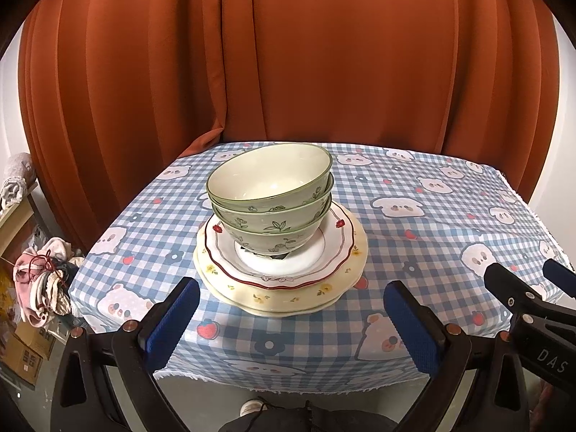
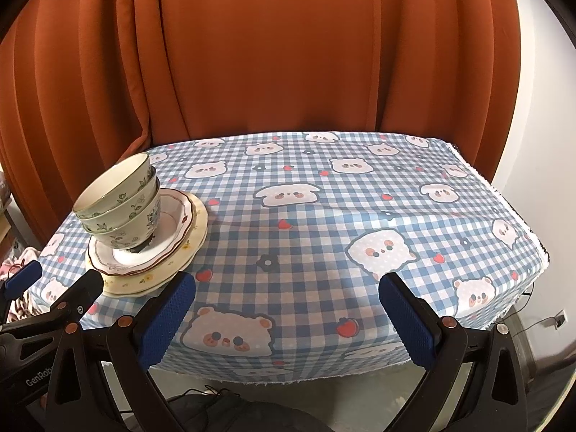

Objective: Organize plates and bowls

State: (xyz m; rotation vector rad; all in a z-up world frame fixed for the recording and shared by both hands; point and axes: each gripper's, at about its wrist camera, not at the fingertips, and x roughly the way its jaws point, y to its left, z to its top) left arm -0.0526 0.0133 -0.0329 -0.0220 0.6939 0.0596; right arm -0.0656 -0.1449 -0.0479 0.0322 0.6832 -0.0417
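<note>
Three green floral bowls [image 1: 270,194] are nested and lean a little to the left. They stand on a white plate with a red rim [image 1: 288,266], which lies on cream yellow plates [image 1: 280,297]. The stack shows at the left in the right wrist view: bowls [image 2: 118,203], red-rimmed plate [image 2: 169,230], cream plates [image 2: 169,270]. My left gripper [image 1: 291,318] is open and empty, just in front of the stack at the table's near edge. My right gripper [image 2: 286,315] is open and empty over the near middle of the table, right of the stack.
The table has a blue checked cloth with bears [image 2: 324,216]. An orange curtain [image 1: 288,54] hangs close behind it. Clothes and cardboard boxes [image 1: 39,288] lie on the floor at the left. The right gripper shows in the left wrist view [image 1: 529,298].
</note>
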